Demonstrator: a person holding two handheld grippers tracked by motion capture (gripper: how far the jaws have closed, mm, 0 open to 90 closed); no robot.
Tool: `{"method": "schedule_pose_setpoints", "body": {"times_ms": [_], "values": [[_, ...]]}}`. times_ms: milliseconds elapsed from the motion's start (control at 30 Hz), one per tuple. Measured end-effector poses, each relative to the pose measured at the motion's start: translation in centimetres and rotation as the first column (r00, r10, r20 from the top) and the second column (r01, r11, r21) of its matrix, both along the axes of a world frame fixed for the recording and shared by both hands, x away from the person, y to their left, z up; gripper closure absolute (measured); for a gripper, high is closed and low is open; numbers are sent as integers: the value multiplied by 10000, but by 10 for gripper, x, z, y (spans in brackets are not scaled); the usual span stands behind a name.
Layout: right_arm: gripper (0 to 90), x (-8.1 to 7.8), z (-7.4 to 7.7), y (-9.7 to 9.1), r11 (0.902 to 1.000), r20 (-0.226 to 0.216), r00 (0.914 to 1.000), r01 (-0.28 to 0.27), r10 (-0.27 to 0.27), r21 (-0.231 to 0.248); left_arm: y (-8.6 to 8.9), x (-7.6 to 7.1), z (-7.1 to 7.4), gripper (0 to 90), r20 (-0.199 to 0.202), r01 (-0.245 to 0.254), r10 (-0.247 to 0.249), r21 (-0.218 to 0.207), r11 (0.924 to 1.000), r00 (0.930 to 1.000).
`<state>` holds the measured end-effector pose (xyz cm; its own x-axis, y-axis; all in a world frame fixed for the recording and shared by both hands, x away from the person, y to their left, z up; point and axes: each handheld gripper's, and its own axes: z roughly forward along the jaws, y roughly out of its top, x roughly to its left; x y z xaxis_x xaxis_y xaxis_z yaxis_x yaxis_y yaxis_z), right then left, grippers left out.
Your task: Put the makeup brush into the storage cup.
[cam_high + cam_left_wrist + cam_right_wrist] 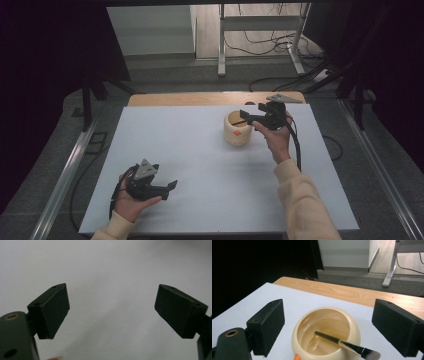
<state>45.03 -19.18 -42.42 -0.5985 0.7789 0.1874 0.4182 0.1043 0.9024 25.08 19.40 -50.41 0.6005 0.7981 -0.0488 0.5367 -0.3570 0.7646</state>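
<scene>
The work looked close to finished. One slim makeup brush with a dark handle, black ferrule and grey bristles (347,343) lay inside the single round cream-coloured ceramic bowl (325,335), handle tip down against the inner wall and bristle end propped over the near rim at the lower right of the right gripper view. In the high view the same bowl (237,128) stood right of centre on the pale blue-grey sheet (200,165) that covered the wooden counter (200,98), whose bare edge showed along the top of the sheet.

The right tool (248,116) hung just over the bowl's mouth with its jaws spread wide and nothing between them; in its own view the two black pads (268,325) stood far apart on either side of the bowl, clear of the brush. So the brush appeared released, and what seemed left was to draw that hand away.

The left tool (171,185) rested low at the lower left of the high view, well apart from the bowl. Its jaws were spread as well, with bare sheet showing between its pads (53,310).

The count: one bowl, one brush, two tools, two hands. A small orange mark (238,133) sat on the bowl's near side; what it was could not be told.
</scene>
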Motion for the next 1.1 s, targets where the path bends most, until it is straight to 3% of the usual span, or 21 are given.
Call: {"method": "schedule_pose_setpoints", "body": {"times_ms": [700,1100], "values": [[113,-15,9,-11,9990,222,9996,-190,181,405,0,0,1,129,18,8,-8,-16,10000,10000],[113,-35,5,-28,9987,213,9985,-502,500,91,-1,0,1,129,31,0,0,-36,10000,10000]]}}
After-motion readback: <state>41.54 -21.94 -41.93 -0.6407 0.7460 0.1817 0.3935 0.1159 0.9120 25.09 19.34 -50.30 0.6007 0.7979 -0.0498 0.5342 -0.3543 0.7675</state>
